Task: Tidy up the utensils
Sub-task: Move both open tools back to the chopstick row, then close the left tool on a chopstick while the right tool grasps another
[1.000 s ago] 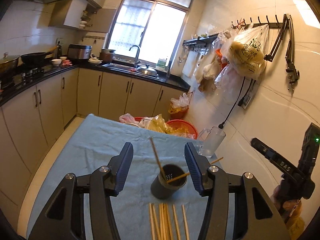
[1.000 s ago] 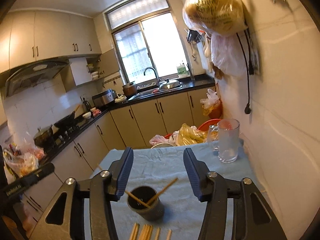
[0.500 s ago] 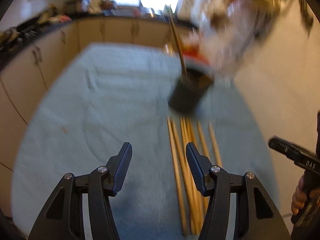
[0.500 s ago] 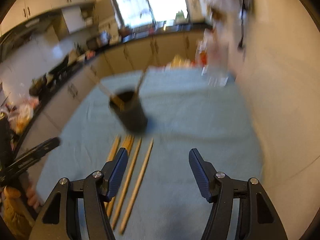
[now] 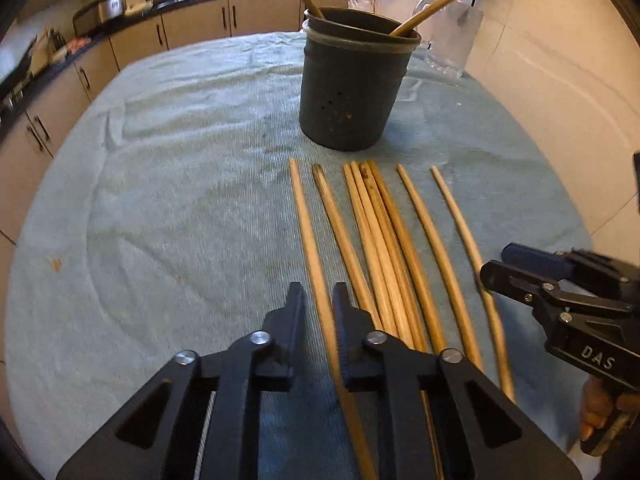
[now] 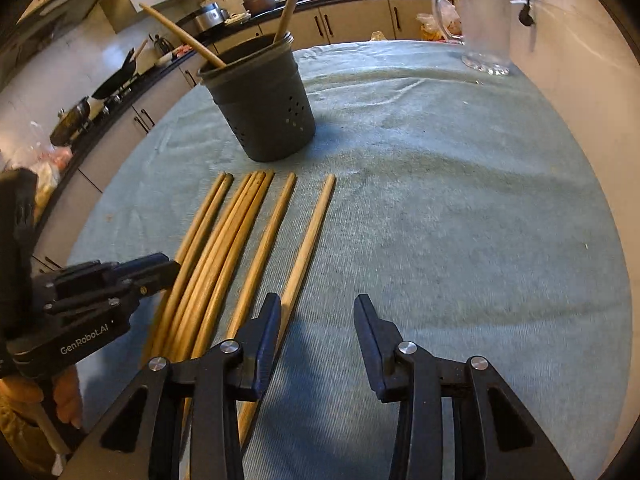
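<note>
Chopsticks lie in a row on the worktop, which is covered by a pale blue-green cloth, their far tips pointing toward a dark perforated holder that stands upright just beyond them. Starting at the left, the left claw sits low over the cloth with its jaws drawn close around the leftmost chopstick; the stick runs through the narrow gap between the two fingers, though whether the pads actually press it cannot be told. Next to the right lies a second single stick, then a tight bundle of chopsticks touching one another, then two more single sticks set a little apart. In the left wrist view the rightmost chopstick curves past the tip of the right claw, which reaches in from the right edge. From the right wrist view the right claw has its jaws spread wide and grips nothing; its left finger rests just beside or over the near end of the rightmost chopstick, and the right finger hangs over bare cloth. The holder already contains two chopsticks leaning outward in different directions. Farther right, near the wall, a clear glass pitcher stands on the cloth, well apart from the sticks.
</note>
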Action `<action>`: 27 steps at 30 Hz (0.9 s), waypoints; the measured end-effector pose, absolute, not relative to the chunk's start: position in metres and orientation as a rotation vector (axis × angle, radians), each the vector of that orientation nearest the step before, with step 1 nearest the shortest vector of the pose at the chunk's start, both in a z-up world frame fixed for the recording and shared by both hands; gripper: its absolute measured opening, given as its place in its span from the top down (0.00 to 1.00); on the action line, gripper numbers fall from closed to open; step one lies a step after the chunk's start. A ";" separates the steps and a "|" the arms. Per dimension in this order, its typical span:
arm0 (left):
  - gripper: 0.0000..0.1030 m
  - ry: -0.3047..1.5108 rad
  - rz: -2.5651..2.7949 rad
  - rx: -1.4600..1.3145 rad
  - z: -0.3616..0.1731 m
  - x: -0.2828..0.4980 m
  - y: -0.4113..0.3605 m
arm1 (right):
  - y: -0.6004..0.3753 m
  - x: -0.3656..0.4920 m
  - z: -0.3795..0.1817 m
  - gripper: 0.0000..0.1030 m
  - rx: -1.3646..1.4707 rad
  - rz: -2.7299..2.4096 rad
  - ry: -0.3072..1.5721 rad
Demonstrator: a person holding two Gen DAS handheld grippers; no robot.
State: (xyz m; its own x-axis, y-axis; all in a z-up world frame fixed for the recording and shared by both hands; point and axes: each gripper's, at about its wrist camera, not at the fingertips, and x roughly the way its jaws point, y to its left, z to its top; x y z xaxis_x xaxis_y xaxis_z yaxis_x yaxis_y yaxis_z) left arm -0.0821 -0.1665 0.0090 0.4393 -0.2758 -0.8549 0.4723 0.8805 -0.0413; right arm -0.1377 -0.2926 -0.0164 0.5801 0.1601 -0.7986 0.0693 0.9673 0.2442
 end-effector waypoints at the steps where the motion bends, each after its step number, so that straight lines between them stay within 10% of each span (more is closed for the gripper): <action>1: 0.92 1.014 -0.461 0.219 0.012 -0.078 -0.169 | -0.289 -0.133 -0.015 0.60 0.250 0.048 0.955; 10: 0.94 1.122 -0.445 0.101 0.015 -0.068 -0.146 | -0.290 -0.121 -0.013 0.90 0.165 -0.049 1.016; 27: 0.83 1.244 -0.450 0.201 0.016 -0.027 -0.160 | -0.330 -0.100 -0.013 0.71 0.234 -0.054 1.136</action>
State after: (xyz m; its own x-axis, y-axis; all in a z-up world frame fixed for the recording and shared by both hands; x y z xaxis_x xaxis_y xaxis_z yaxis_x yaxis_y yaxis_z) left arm -0.0273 -0.1602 0.0164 0.2479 -0.2199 -0.9435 0.4347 0.8956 -0.0945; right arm -0.1001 -0.3297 -0.0126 0.4226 0.0758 -0.9032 0.1618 0.9742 0.1574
